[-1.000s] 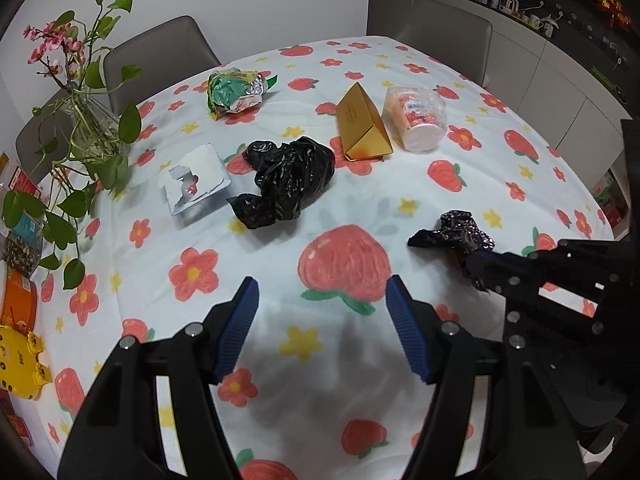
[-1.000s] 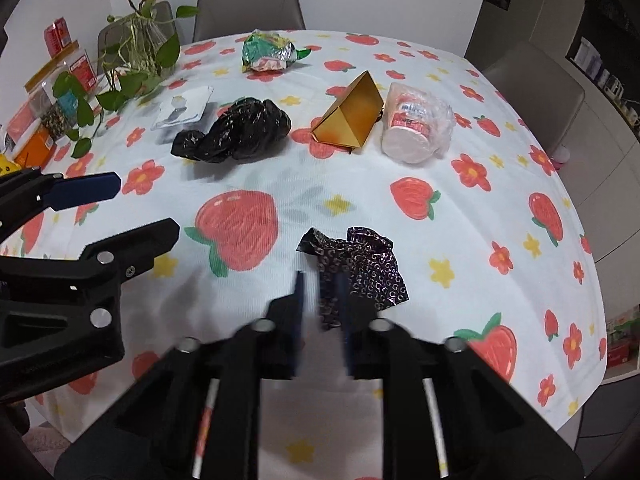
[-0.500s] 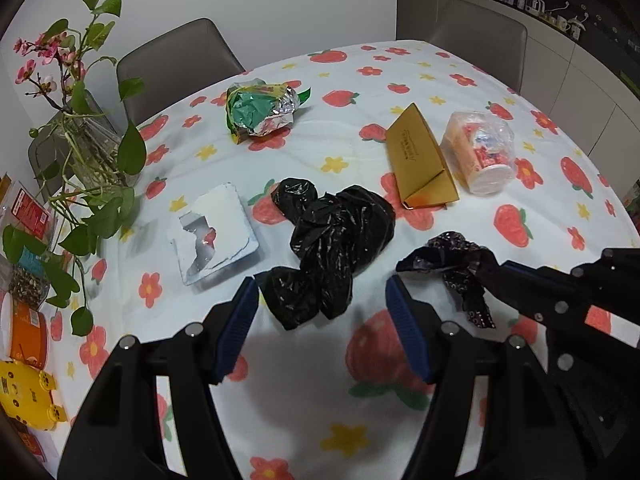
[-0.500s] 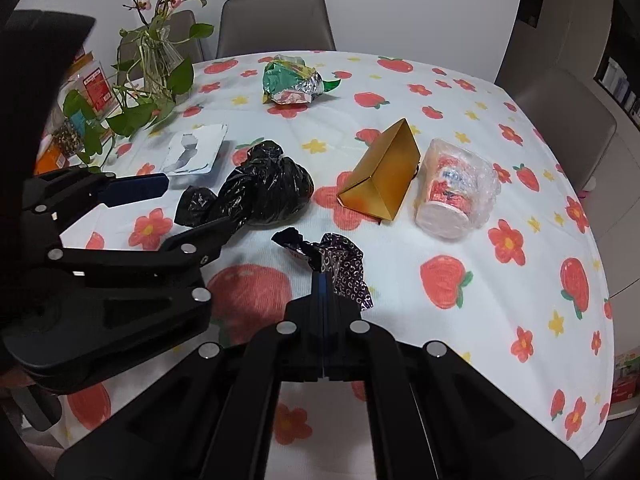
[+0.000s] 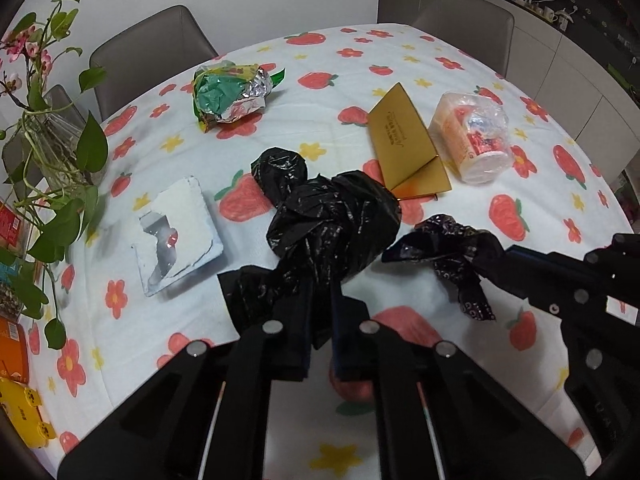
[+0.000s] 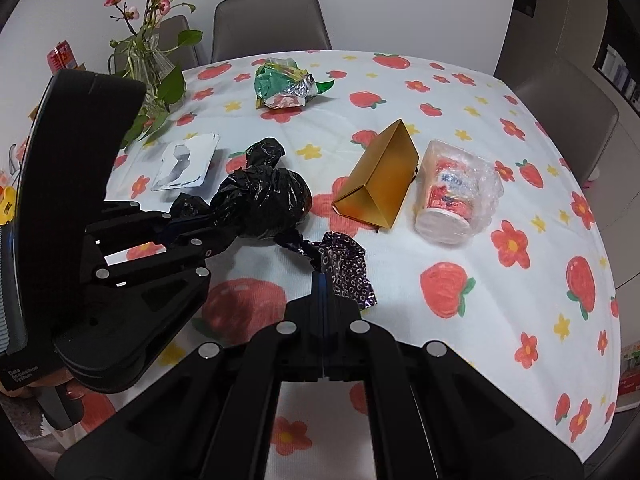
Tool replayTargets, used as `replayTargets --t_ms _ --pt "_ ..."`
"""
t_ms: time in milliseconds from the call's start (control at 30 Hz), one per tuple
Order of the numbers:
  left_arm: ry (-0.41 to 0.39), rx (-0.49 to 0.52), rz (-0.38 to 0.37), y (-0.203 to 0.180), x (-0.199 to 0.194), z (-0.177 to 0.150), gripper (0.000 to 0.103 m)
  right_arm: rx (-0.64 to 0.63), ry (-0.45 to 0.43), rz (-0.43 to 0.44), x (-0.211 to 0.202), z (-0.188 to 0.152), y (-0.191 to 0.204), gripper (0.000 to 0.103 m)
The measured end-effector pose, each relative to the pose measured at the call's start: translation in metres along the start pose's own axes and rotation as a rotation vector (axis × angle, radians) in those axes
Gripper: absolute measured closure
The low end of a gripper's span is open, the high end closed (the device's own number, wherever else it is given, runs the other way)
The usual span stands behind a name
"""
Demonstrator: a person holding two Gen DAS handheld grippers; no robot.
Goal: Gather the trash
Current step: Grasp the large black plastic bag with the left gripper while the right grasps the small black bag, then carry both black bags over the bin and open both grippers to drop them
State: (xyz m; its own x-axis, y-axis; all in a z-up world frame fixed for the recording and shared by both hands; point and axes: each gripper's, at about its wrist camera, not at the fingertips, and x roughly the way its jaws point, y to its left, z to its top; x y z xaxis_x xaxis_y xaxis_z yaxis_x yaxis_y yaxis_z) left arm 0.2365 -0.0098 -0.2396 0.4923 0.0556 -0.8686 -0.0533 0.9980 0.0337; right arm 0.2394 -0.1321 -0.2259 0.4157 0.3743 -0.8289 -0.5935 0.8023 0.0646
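1. L gripper [image 5: 320, 320]: I've got its jaws pinched on the near tail of the black bin bag [image 5: 332, 220]. Bag body rests mid-tabletop, crumpled, not opened.
2. R gripper [image 6: 323, 280]: jaws pressed tight on the dark patterned wrapper [image 6: 346, 270]. It hangs from the tips just beside the bag, toward the near edge of the tabletop.
3. Progress, my read: early. One piece of trash is in hand and the bag is grabbed, but I see nothing inside the bag yet.
4. Left to collect, all on the tablecloth [image 6: 500, 280]:
   - green foil wrapper [image 5: 230, 94], near the far edge
   - gold carton [image 5: 404, 140], right of centre, just behind the bag
   - plastic-wrapped cup [image 6: 452, 196], lying on its side, just beside the carton on the right-edge side
   - torn white tray lid [image 5: 176, 236], left of the bag
5. Vase w/ plant [image 5: 52, 148] and snack packs at the left edge: prob. not trash, I'd leave them.
6. Next, as I judge it: bag mouth needs opening before the wrapper can go in; can't tell where the mouth is in that crumple.
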Motion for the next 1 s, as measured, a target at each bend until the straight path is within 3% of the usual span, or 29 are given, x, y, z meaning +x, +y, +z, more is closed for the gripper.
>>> replayTargets --t_ms 333,567,833,1000 --pt "-0.053 0.018 -0.052 -0.008 -0.039 -0.006 0.097 0.060 -0.053 -0.052 -0.033 -0.012 -0.005 0.103" --pt "-0.076 0.113 -0.122 -0.038 -0.060 -0.017 0.097 0.185 -0.093 -0.133 -0.068 -0.040 -0.026 0.103" --pt "-0.099 0.299 -0.233 -0.104 -0.082 -0.030 0.097 0.396 -0.117 -0.253 -0.118 -0.102 -0.066 0.103" --pt "-0.108 0.424 -0.316 -0.164 -0.100 -0.046 0.097 0.540 -0.134 -0.350 -0.166 -0.165 -0.098 0.103"
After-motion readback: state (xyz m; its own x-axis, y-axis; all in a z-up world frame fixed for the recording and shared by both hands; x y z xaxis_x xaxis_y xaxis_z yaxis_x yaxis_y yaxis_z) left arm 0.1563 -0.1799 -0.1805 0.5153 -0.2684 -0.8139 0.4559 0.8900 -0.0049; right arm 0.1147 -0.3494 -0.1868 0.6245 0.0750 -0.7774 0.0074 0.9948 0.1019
